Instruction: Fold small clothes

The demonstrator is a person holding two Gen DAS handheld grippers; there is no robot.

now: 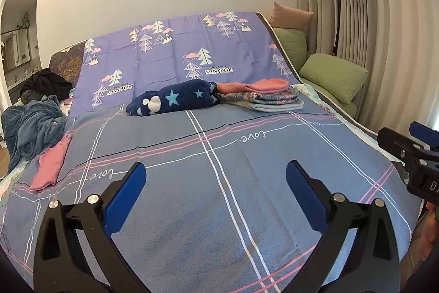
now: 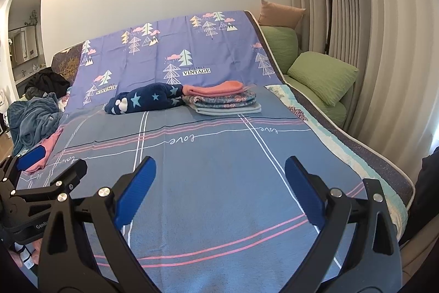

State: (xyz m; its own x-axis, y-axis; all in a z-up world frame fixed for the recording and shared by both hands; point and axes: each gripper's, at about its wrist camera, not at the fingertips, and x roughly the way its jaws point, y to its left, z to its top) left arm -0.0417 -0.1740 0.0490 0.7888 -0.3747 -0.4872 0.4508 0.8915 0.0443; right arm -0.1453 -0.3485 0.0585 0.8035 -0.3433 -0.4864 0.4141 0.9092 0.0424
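Both hand-held grippers hover above the near part of the bed (image 1: pixel 247 210), side by side, and neither touches any cloth. The left hand-held gripper (image 1: pixel 215 173) has its blue-padded fingers spread wide with nothing between them; only the grey-blue checked sheet shows in the gap. The right hand-held gripper (image 2: pixel 220 168) is likewise spread wide and holds nothing. In the left wrist view the right one juts in at the right edge, and in the right wrist view the left one shows at the lower left.

The clothes lie well apart from both. A folded stack (image 2: pixel 225 99) sits far ahead near the head of the bed, toward its right side: pale blue at the bottom, floral pieces in the middle, a pink piece (image 2: pixel 214 88) on top. Touching the stack's left end lies a navy fleece garment (image 2: pixel 142 100) with light stars, rolled or bunched rather than flat. A loose pink garment (image 1: pixel 50 166) lies crumpled at the left edge of the bed, to the left of the left hand-held gripper and nearer to it than the stack is. Beyond it at the left edge is a heap of teal fleece (image 1: pixel 30 128), with dark clothing (image 1: pixel 46 84) behind.

A purple tree-print sheet (image 1: pixel 175 51) covers the head of the bed. Green cushions (image 2: pixel 323 76) lie along the right side.
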